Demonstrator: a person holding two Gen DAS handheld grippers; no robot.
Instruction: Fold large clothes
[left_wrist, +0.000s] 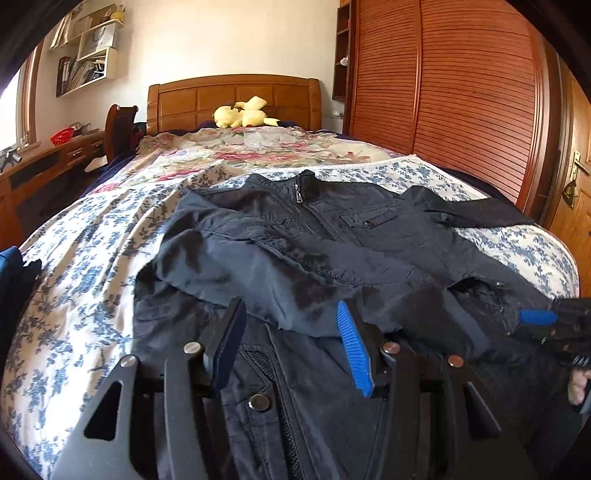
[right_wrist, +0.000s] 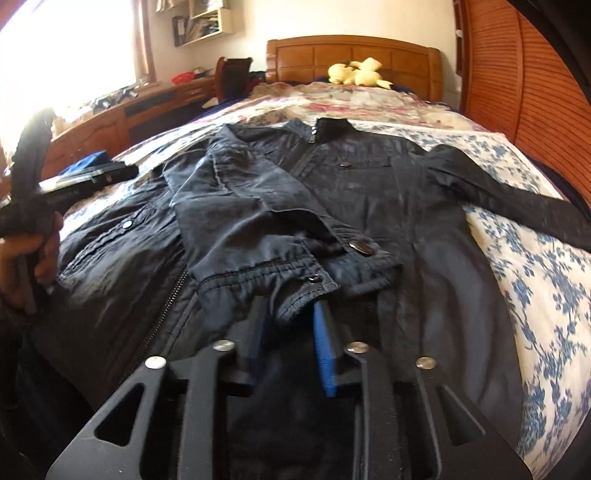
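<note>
A dark navy jacket (left_wrist: 332, 240) lies face up on the bed, collar toward the headboard. One sleeve (left_wrist: 229, 266) is folded across its front; the other sleeve (right_wrist: 517, 199) stretches out to the right. My left gripper (left_wrist: 291, 317) is open just above the jacket's lower front, with nothing between its blue pads. My right gripper (right_wrist: 291, 314) is partly closed around the cuff (right_wrist: 295, 284) of the folded sleeve, which lies between its pads. The right gripper also shows at the right edge of the left wrist view (left_wrist: 546, 321).
The bed has a blue floral sheet (left_wrist: 85, 266) and a pink floral quilt (left_wrist: 240, 147). A yellow plush toy (left_wrist: 243, 112) sits by the wooden headboard (left_wrist: 232, 99). A wooden wardrobe (left_wrist: 461, 92) stands on the right, and a desk (left_wrist: 48, 158) and chair on the left.
</note>
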